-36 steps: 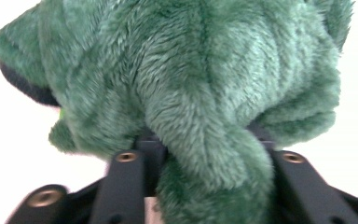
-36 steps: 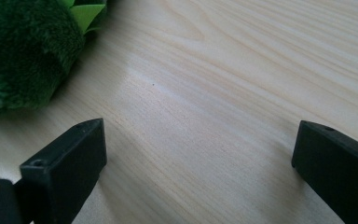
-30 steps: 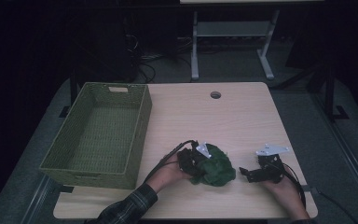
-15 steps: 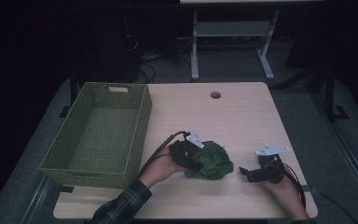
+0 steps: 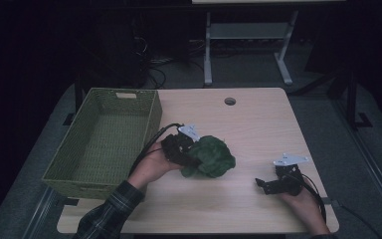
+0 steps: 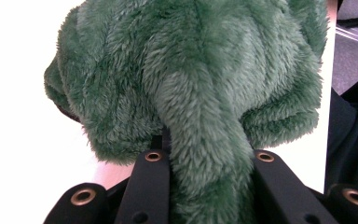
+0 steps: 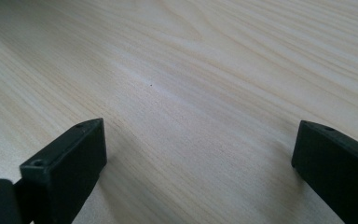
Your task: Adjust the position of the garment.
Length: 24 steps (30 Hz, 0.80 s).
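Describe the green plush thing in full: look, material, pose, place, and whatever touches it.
The green plush thing is a soft, bunched lump of dark green, long-piled fleece with folds and one thick lobe. It sits near the table's middle, right of the woven basket. The left tongs are shut on that lobe, black jaws on either side. Whether it rests on the wood or is lifted is unclear.

The left gripper (image 5: 188,152) sits near the middle of the high view, a little left and low. Its 2 black jaws are squeezed tight on a fluffy green toy (image 6: 191,88). The left hand (image 5: 154,163) wraps around its back, and a checked sleeve (image 5: 107,214) runs down to the bottom edge, left of the middle. The right gripper (image 5: 263,184) rests low in the lower right of the high view. It points left, with its 2 jaws spread wide apart and nothing between them. The right hand (image 5: 303,204) holds it from behind.
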Motion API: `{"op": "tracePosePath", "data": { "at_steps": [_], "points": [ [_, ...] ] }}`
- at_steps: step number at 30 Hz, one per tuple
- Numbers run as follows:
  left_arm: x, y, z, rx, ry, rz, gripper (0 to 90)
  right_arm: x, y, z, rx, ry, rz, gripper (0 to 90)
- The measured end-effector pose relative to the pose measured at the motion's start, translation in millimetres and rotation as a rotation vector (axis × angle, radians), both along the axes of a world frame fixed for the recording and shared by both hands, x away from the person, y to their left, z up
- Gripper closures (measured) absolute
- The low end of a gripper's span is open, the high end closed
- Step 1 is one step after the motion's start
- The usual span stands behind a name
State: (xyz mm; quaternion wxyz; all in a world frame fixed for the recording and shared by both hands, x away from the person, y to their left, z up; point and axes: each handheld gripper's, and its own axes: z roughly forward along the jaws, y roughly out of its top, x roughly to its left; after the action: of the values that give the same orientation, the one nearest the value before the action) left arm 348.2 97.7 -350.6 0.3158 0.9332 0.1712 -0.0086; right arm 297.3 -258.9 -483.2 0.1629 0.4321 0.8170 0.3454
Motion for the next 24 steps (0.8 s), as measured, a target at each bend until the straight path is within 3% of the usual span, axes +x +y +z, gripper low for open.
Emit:
{"op": "tracePosePath", "data": {
  "at_steps": [8,15,24],
  "points": [
    [6.3,32.8,30.9,0.006,-0.044,0.055,76.4,0.0,0.0,0.0,0.000,0.001,0.000,2.9],
    [11.6,70.2,53.7,0.003,-0.072,0.136,76.3,0.0,0.0,0.0,0.000,0.000,0.000,2.9],
    [16.1,126.3,66.4,0.010,-0.099,0.265,76.2,0.0,0.0,0.0,0.000,0.000,0.000,2.9]
  ]
}}
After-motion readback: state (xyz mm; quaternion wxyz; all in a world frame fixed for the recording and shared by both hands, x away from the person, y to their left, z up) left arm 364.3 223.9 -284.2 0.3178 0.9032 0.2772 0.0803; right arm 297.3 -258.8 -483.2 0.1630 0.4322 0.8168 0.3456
